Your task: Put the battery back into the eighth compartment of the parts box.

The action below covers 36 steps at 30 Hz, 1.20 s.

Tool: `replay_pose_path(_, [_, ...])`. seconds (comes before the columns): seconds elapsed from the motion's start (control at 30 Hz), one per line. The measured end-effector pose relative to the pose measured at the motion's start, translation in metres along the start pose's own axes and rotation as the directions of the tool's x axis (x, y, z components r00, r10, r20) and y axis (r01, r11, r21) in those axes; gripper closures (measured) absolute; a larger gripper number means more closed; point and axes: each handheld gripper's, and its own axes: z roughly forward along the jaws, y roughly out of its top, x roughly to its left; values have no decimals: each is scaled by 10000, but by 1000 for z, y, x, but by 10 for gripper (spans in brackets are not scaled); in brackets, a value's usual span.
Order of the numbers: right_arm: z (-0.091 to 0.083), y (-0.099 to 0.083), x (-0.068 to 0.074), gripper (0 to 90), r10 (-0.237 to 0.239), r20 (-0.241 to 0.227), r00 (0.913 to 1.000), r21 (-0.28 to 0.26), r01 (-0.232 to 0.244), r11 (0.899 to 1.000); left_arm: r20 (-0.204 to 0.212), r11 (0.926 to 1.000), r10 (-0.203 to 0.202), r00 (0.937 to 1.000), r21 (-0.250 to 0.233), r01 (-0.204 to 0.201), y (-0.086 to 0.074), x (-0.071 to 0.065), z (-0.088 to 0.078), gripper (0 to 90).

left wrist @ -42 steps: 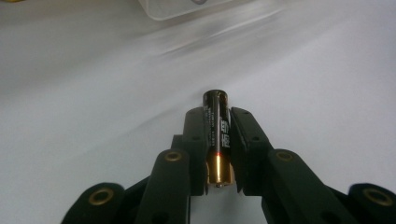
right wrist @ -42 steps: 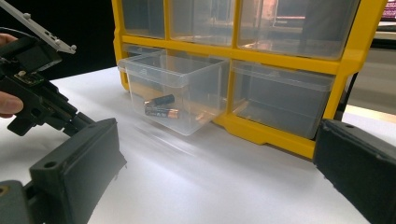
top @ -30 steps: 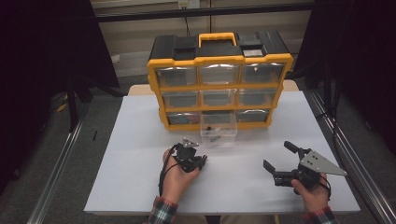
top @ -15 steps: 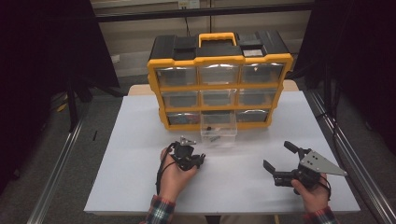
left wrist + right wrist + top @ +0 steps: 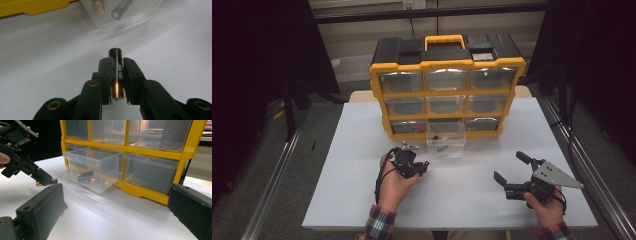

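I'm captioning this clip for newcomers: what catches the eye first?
The yellow drawer cabinet at the table's far side, its bottom-middle clear drawer pulled out with batteries inside. In front of it, the left gripper clamps one battery; the right gripper waits open, nearer the person.

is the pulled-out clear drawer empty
No, the right gripper view shows batteries lying on the bottom of the clear drawer pulled out of the yellow organizer.

Room dim, surroundings near black; overhead light falls on the white table (image 5: 337, 150). Glare streaks the clear drawer (image 5: 95, 167). Both gripper views soft at the near jaws, edges blurred.
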Motion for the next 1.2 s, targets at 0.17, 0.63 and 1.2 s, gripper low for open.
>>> replay_pose_path(0.17, [0, 0, 0, 4, 18, 0, 10000, -1, -18, 10000, 103, 10000, 66, 9999, 63, -67, 3, 2, -3, 771])
replay_pose_path(0.63, [1, 0, 0, 4, -26, -20, 10000, 21, 26, 10000, 51, 9999, -17, 10000, 132, 16, 19, 8, -17, 772])
replay_pose_path(1.2, [1, 0, 0, 3, -27, -15, 10000, 24, 27, 10000, 186, 9999, 26, 9998, 153, -29, 37, 13, -32, 771])
